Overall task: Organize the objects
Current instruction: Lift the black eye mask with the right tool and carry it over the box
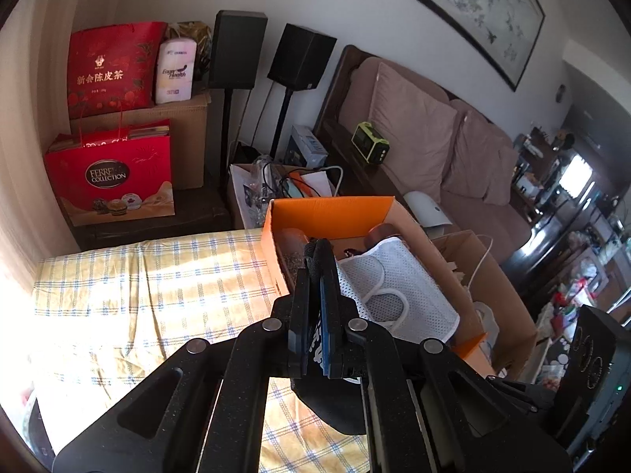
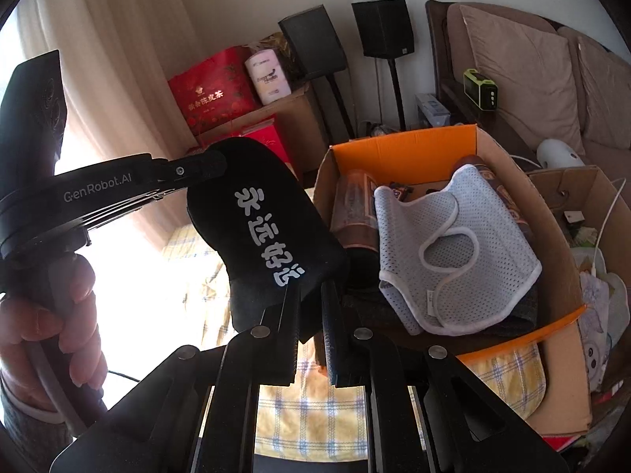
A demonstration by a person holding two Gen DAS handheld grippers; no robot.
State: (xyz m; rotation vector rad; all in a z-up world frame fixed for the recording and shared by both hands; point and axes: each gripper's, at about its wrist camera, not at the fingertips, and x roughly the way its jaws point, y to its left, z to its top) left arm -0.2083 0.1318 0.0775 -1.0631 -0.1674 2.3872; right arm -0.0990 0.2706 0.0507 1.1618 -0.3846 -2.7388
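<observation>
A black cloth point(image 2: 268, 220) with white characters is stretched in the air between both grippers, left of an orange-lined cardboard box point(image 2: 402, 142). My right gripper point(image 2: 309, 295) is shut on the cloth's lower end. My left gripper point(image 2: 213, 163), held by a hand point(image 2: 51, 315), is shut on its upper end. In the left wrist view the left gripper point(image 1: 321, 252) pinches the same black cloth point(image 1: 316, 347) above the near-left side of the orange box point(image 1: 331, 207). A white mesh garment point(image 1: 394, 280) lies on top inside the box, and it shows as the white mesh garment point(image 2: 465, 248) over brown bottles point(image 2: 355, 205).
The box stands on a yellow checked tablecloth point(image 1: 157, 295). A second open cardboard box point(image 2: 583, 189) with cables and cloths stands to its right. Red gift bags point(image 1: 114, 173), two black speakers point(image 1: 238, 47) and a brown sofa point(image 1: 434, 138) stand behind.
</observation>
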